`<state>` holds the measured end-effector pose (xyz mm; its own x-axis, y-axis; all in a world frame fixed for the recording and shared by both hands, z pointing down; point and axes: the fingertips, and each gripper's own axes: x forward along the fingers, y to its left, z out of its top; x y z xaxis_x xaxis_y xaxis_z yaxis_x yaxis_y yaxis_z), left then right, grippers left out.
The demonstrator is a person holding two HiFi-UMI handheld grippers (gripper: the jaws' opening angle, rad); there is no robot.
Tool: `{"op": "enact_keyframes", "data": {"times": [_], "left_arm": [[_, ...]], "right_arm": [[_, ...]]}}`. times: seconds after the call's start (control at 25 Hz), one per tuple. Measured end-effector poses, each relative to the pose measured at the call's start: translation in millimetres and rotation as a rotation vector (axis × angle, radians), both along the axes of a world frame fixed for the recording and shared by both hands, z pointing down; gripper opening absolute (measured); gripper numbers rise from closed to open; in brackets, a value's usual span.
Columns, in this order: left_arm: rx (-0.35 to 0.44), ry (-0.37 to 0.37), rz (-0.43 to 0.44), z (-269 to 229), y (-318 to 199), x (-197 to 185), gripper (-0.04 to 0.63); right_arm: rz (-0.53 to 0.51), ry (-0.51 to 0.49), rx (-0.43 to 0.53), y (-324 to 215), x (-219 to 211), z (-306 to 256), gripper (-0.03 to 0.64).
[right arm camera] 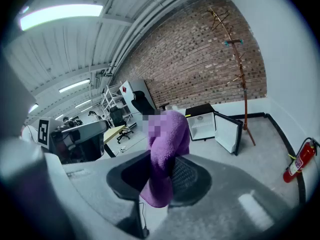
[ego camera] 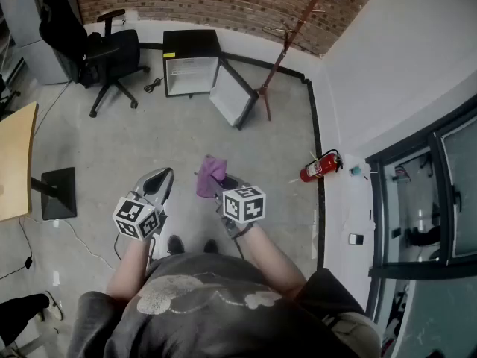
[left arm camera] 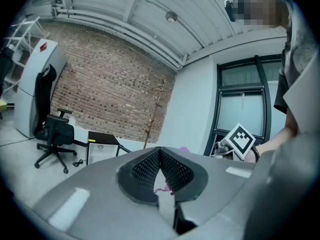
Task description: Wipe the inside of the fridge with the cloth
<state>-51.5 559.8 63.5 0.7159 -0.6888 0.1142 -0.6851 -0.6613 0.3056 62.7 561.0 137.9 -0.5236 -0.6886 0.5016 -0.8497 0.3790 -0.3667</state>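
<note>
1. Head view: the person is standing well short of the fridge (ego camera: 191,64), whose door is hanging open. The right gripper (ego camera: 226,187) is holding the cloth (ego camera: 210,175).
2. Left gripper view: the left gripper (left arm camera: 160,153) is facing the fridge, its fingers (left arm camera: 145,169) meeting at the tips on nothing.
3. Right gripper view: the fingers (right arm camera: 189,179) are clamping the cloth, well apart from the fridge. This looks like the approach step, so the next move likely calls for walking up and reaching inside.

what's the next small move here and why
Probably a step forward toward the fridge. The right gripper is shut on the purple cloth and the fridge door stands open, but the fridge sits well across the floor, seemingly out of reach from here.
</note>
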Motion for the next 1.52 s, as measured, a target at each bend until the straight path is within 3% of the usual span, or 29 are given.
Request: {"op": "enact_keyframes", "data": {"times": [0.6,0.88,1.12,1.52], "left_arm": [[-0.01,0.023,0.031,7.1,-17.2,-20.7,0.017],[-0.057,0.032,0.05,25.2,-30.3,-53.9,0.017],[-0.079,0.021,0.045,37.5,-63.6,-65.0,0.017],[-0.111,-0.031,-0.027,58.7,-176.1,-36.8,0.018]], "right_arm": [[0.036,0.032,-0.034,-10.7,-17.5,10.1,0.081],[0.159,-0.051,-0.052,-26.3,-29.3,21.3,0.083],[0.172,-0.009,-0.082,-44.4,-20.2,32.3,0.084],[0.147,-0.076,-0.125,-181.4,16.2,65.8,0.084]]}}
